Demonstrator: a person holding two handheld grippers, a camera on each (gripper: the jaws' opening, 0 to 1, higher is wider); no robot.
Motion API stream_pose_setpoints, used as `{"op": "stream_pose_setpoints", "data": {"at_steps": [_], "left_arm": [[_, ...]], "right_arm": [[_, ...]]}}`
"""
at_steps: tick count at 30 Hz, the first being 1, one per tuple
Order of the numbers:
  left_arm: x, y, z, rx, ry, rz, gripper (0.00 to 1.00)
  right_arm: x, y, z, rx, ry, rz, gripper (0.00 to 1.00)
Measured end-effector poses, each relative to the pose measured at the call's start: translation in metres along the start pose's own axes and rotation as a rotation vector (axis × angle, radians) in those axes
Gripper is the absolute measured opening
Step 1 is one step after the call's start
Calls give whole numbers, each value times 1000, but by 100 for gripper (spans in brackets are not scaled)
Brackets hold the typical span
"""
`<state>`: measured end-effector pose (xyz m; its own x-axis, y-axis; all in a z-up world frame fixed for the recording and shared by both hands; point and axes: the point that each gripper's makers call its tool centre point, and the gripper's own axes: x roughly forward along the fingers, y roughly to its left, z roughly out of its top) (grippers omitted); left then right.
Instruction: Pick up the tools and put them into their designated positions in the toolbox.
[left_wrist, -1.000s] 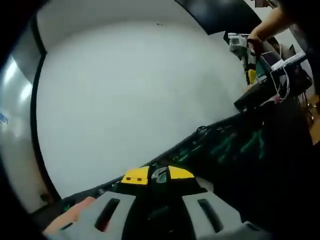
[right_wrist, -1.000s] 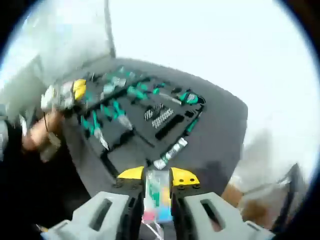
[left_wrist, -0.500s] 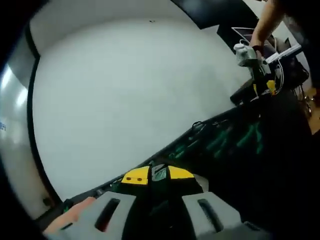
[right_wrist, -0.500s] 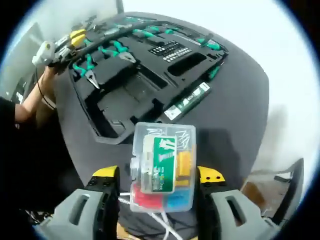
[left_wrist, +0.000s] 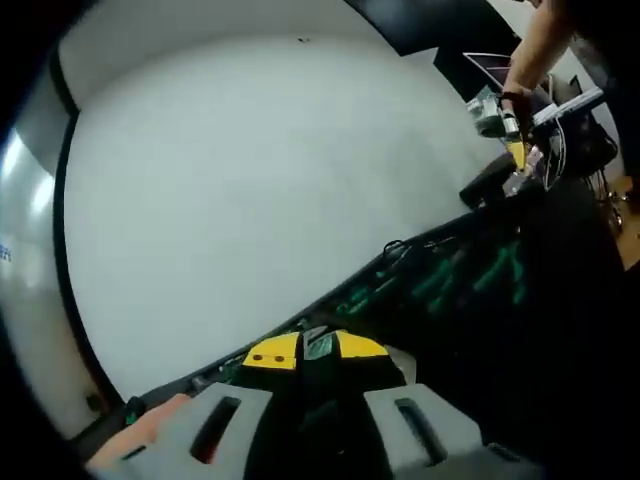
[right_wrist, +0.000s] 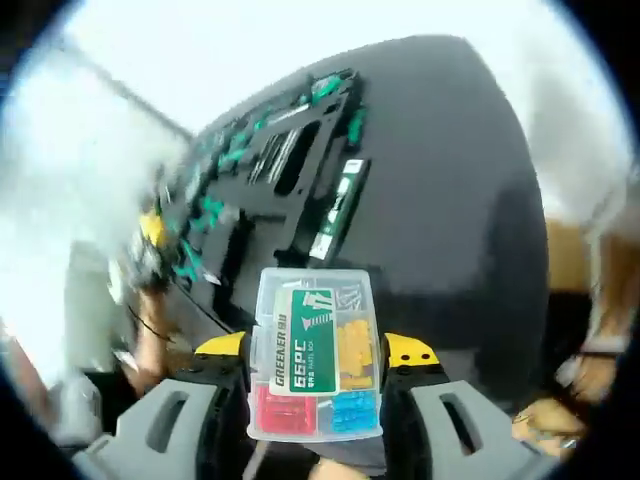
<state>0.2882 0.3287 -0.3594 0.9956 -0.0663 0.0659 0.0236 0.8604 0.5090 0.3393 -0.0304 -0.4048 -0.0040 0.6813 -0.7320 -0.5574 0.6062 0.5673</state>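
Since half a second ago the right tongs (right_wrist: 315, 350) have been swinging round, so the toolbox (right_wrist: 262, 190) that was lying straight ahead is now sitting up and to the left in the right gripper view. The clear screw box (right_wrist: 314, 353) is riding between the yellow-tipped jaws, which are standing wide apart and pressing on its two long sides. Its long axis is pointing away from the tongs toward the toolbox, green label up. The toolbox is lying open on the dark table (right_wrist: 450, 190), beyond the screw box and well apart from it, with green-handled tools already bedded in it. At the toolbox's near left edge the left tongs (left_wrist: 318, 350) are nearly closed on something small and dim that I cannot make out. The right side is carrying the part.
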Motion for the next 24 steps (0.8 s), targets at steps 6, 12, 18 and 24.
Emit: {"op": "stream_pose_setpoints", "data": {"at_steps": [6, 12, 18, 24], "left_arm": [[0, -1, 0, 0, 0, 0, 14], [0, 1, -1, -6, 1, 1, 14], [1, 2, -2, -6, 2, 2, 14], [1, 2, -3, -10, 5, 4, 14]], "right_arm": [[17, 25, 8, -70, -48, -2, 48], [26, 31, 11, -375, 27, -184, 50], [30, 39, 41, -540, -67, -247, 50], [73, 71, 53, -770, -16, -221, 50]]}}
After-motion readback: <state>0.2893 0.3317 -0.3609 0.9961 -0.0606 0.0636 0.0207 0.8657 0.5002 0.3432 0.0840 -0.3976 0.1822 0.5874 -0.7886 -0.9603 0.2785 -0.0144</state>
